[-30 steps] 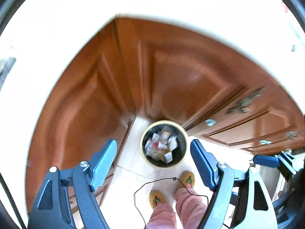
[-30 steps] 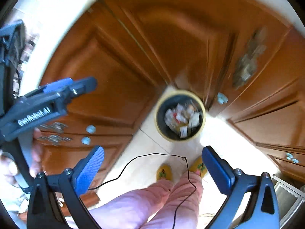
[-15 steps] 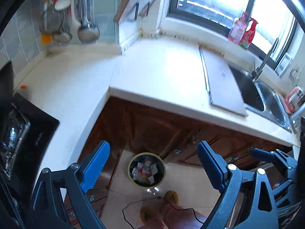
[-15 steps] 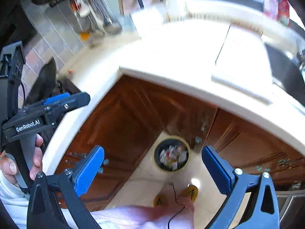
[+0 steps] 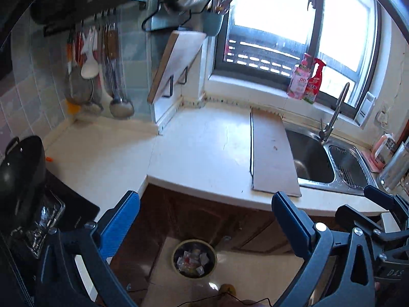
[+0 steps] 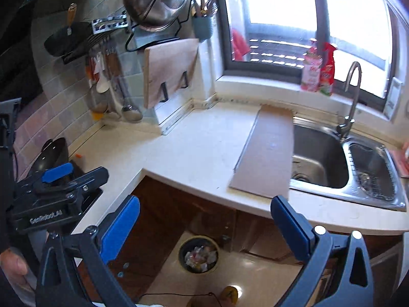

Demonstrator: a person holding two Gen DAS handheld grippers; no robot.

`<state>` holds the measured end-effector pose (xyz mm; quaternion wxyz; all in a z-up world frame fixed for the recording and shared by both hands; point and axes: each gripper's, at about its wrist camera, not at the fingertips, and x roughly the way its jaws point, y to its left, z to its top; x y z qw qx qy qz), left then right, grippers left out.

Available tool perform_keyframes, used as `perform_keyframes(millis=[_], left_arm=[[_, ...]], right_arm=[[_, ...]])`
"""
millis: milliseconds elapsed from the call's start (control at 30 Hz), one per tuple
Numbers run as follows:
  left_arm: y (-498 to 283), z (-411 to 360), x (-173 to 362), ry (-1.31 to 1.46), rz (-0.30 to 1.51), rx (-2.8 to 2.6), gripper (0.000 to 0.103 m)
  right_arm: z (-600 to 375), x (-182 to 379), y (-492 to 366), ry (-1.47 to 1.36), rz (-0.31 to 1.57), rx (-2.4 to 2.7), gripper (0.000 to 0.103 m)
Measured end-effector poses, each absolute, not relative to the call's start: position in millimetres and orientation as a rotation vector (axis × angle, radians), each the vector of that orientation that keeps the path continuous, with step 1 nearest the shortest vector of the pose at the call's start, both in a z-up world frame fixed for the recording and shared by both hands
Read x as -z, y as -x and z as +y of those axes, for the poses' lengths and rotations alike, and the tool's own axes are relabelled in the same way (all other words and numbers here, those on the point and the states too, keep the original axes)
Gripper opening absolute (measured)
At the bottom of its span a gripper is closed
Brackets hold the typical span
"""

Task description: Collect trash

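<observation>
A kitchen with a white L-shaped counter (image 5: 204, 153) over brown cabinets is shown. The trash bin (image 5: 194, 258), filled with crumpled wrappers, is seen on the tiled floor at the inner corner of the cabinets, below the counter's front edge. The left gripper (image 5: 205, 220) is held above it; its jaws have just been opening and stand wide, with nothing between them. The right gripper (image 6: 204, 221) is likewise spread wide and empty. A cardboard sheet (image 5: 273, 153) is laid beside the steel sink (image 5: 329, 179).
</observation>
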<state>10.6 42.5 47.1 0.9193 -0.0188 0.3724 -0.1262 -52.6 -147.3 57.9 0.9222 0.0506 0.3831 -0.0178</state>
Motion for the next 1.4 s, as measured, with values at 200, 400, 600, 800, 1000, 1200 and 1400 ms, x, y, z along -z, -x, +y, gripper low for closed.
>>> perform_keyframes(millis=[200,400,600,800,1000,1200,1400], left_arm=[[-5,31,-72,0.029,0.717,0.24,0.102],[-3,20,-75,0.01,0.715,0.251,0.102],[-5,23,-72,0.031,0.73,0.241,0.102],[-10,27,-71,0.037,0.732,0.215,0.102],[-15,28,-68,0.043,0.744,0.199,0.102],[-22,26,-65,0.049,0.761,0.193,0.102],[-26,26,-60,0.044,0.777,0.19,0.102]], right_arm=[[-157,-69,56,-0.129,0.744,0.099,0.103],[-158,-70,49,-0.14,0.74,0.086,0.103],[-161,-71,39,-0.141,0.729,0.08,0.103],[-161,-70,30,-0.143,0.728,0.049,0.103],[-163,-70,22,-0.142,0.732,0.024,0.103],[-166,-69,16,-0.149,0.738,0.008,0.103],[-169,-65,11,-0.157,0.751,0.001,0.103]])
